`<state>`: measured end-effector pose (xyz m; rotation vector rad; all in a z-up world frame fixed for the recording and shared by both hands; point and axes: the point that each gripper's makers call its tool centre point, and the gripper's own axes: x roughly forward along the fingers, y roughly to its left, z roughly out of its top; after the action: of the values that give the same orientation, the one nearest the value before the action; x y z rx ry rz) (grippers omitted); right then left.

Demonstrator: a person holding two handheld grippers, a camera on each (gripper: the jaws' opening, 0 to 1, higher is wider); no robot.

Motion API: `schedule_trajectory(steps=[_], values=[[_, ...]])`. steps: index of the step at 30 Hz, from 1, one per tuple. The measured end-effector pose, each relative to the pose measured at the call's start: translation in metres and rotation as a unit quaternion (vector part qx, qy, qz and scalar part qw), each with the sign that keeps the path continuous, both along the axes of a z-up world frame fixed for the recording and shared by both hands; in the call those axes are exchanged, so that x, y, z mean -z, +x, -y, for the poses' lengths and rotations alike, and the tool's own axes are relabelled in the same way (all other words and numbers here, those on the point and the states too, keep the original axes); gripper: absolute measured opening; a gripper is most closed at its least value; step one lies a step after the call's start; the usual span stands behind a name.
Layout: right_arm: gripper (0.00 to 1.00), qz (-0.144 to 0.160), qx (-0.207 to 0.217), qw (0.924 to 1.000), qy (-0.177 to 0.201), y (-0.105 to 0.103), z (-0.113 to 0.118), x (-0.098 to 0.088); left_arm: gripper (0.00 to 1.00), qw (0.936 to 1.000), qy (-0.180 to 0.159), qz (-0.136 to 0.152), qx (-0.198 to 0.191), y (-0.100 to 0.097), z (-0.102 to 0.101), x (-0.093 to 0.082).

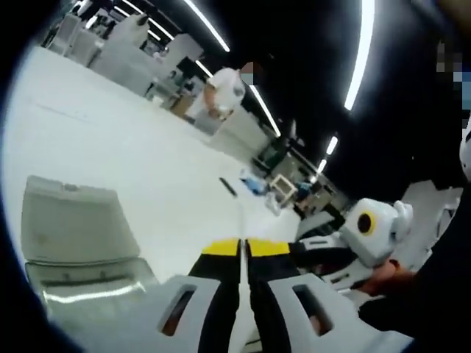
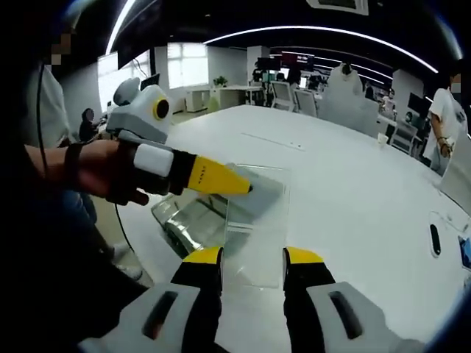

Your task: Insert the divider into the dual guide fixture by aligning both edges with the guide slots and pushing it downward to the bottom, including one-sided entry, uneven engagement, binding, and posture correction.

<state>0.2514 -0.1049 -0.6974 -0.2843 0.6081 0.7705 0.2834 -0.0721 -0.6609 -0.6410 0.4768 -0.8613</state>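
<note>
in the right gripper view, the right claw [image 2: 252,259] rises from the bottom with its two yellow-tipped jaws standing apart, a clear gap between them. the near edge of the divider [image 2: 256,224], a clear flat sheet, lies in that gap just above the tips; whether the jaws touch it cannot be told, but they are not pressed together on it. the divider stands over the white surface [image 2: 353,184], reaching away from the camera, its far corner meeting the left claw [image 2: 243,184]. that claw comes in from the left, held in a person's hand [image 2: 96,170] with a dark strap at the wrist; its yellow tips look closed on the far upper corner of the sheet. under and left of the divider sits the guide fixture [image 2: 188,219], a clear, glassy block near the surface's edge; the sheet's lower part overlaps it, though how far it sits in the slots cannot be told.

in the left gripper view, the left claw [image 1: 243,248] shows its yellow tips drawn close with only a thin slit between them, and a pale line runs along that slit. the right claw's white body [image 1: 372,228] sits to the right. a pale translucent panel [image 1: 73,228] is at lower left, over the white surface [image 1: 110,147].
</note>
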Motion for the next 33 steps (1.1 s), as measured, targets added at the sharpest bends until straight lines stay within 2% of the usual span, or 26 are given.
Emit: schedule_trajectory(steps=[1, 2, 3, 4, 6, 11, 14, 24, 26, 29, 33], values=[[0.28, 0.0, -0.002, 1.0, 0.0, 0.0, 0.0, 0.001, 0.0, 1.0, -0.003, -0.004, -0.002, -0.001, 0.0, 0.0], [0.28, -0.003, -0.005, 1.0, -0.002, -0.001, 0.0, 0.002, 0.0, 0.9995, -0.026, -0.017, 0.006, -0.005, 0.004, -0.003], [0.28, -0.004, -0.006, 1.0, -0.001, -0.001, 0.0, 0.003, 0.0, 0.9996, -0.023, -0.014, 0.007, -0.005, 0.003, -0.002], [0.28, -0.007, -0.014, 0.9999, 0.001, -0.003, -0.001, 0.004, 0.0, 1.0, -0.005, -0.008, -0.002, -0.005, 0.0, 0.001], [0.28, 0.0, -0.023, 0.9997, 0.004, -0.003, -0.002, 0.002, 0.0, 0.9999, -0.013, -0.01, 0.0, -0.008, -0.002, -0.002], [0.3, 0.006, -0.049, 0.9988, 0.004, -0.005, -0.01, 0.002, 0.0, 0.9999, -0.008, -0.007, -0.002, -0.01, -0.008, -0.003], [0.3, 0.001, -0.055, 0.9985, 0.01, -0.006, -0.015, 0.001, 0.0, 1.0, -0.008, 0.0, 0.0, -0.01, -0.012, -0.007], [0.28, -0.022, -0.06, 0.9934, 0.095, -0.006, -0.028, -0.006, 0.0, 1.0, -0.004, 0.001, -0.002, -0.018, -0.027, -0.004], [0.26, -0.028, -0.054, 0.9908, 0.121, -0.005, -0.031, -0.009, 0.0, 1.0, -0.005, -0.008, -0.003, -0.019, -0.03, -0.002], [0.26, -0.052, -0.038, 0.9836, 0.168, -0.004, -0.035, -0.013, 0.0, 1.0, -0.004, -0.007, -0.004, -0.021, -0.032, -0.002], [0.23, -0.063, -0.033, 0.9809, 0.181, -0.003, -0.037, -0.013, 0.0, 1.0, -0.009, -0.002, -0.002, -0.023, -0.035, -0.005]])
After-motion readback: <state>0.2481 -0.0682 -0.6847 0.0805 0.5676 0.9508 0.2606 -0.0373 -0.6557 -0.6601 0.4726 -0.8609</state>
